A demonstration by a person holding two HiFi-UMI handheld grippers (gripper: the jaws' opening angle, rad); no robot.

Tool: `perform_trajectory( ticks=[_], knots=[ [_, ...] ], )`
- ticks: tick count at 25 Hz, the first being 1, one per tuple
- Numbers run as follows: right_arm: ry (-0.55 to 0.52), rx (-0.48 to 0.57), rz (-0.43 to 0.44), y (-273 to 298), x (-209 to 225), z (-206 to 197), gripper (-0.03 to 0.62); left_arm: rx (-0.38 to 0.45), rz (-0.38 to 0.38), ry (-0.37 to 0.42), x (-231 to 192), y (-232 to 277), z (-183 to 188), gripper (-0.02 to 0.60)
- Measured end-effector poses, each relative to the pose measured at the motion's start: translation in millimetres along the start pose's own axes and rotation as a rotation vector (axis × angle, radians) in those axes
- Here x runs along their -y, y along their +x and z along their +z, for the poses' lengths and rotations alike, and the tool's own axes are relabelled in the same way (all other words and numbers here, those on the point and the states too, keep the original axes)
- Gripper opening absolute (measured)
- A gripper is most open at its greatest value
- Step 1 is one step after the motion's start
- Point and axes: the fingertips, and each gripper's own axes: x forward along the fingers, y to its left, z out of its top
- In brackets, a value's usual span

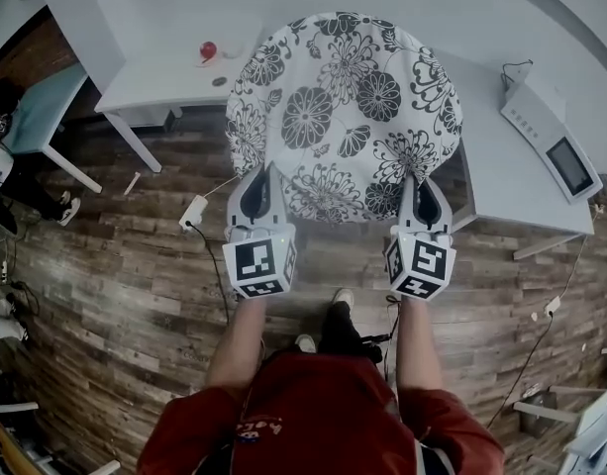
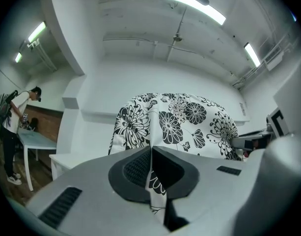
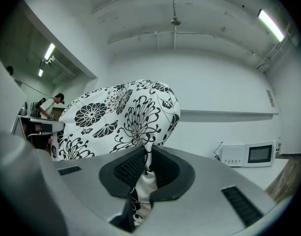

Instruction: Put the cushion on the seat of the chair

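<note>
The left hand-held gripper (image 1: 262,179) clamps the cushion (image 1: 343,107) at its 7 o'clock edge. The right hand-held gripper (image 1: 422,188) clamps the 5 o'clock edge.

A white counter (image 1: 154,79) bends round a corner. On its left part sits a small red thing (image 1: 208,49); on its right part lies a white device with a screen (image 1: 551,139). Beside the counter's left leg, a white plug box (image 1: 193,212) with its cable lies on the wooden floor (image 1: 135,295).
</note>
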Motion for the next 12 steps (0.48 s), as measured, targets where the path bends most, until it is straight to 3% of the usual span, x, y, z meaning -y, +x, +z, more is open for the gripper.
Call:
perform_trajectory(
  ticks=[12],
  knots=[
    [0.001, 0.038, -0.006, 5.9, 0.3, -3.2, 0.055, 0.030, -0.003, 0.006, -0.1, 3.2, -3.6, 0.028]
  ],
)
